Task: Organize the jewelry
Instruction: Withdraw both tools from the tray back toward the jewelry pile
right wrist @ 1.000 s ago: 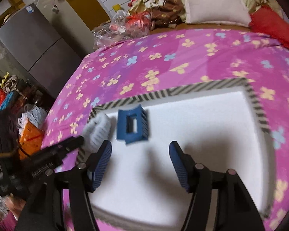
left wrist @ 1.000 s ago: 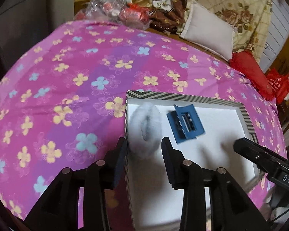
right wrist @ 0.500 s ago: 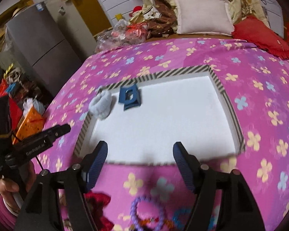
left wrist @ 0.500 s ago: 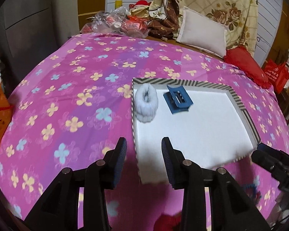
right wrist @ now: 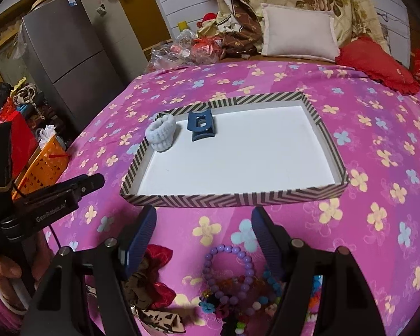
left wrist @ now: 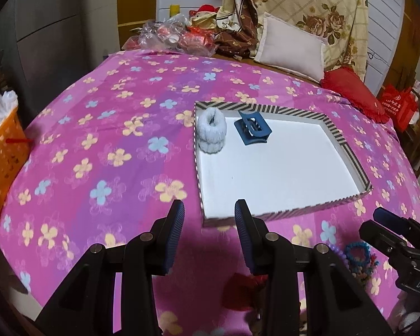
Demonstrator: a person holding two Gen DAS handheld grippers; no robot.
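So the bed [right wrist: 378, 128] with the pink flowery cover takes up pretty much the whole view, and my striped tray [right wrist: 232, 198] sits in the middle of it. In the tray's far left corner there's already a fluffy white scrunchie [right wrist: 161, 135] and just beside it a blue claw clip [right wrist: 200, 126]; the two sit close, and I can't tell if they touch. The rest of the tray floor is bare.

The stuff that's left is the pile [right wrist: 238, 288] on the cover at the near edge, outside the tray: a purple bead bracelet [right wrist: 229, 268] on top, a blue bead one [left wrist: 357, 256], some mixed colourful beads under them, plus a red scrunchie [right wrist: 156, 277] and a leopard-print bit [right wrist: 159, 319] to the left.

My right tongs [right wrist: 203, 240] are spread wide with nothing in them, hanging over the purple bracelet; the jaws have just been opening a bit more. My left tongs [left wrist: 208, 233] are spread too, empty, out over the cover near the tray's front left corner.

If I were picking next, I'd say the purple bracelet is the obvious grab. The trick, I reckon: come straight down and pinch one side of the ring, not across the whole loop, and pick a spot where it isn't lying on the other beads, or the lot could get dragged along. Lift slowly and check nothing tags along. Then set it in the bare part of the tray, apart from the clip.
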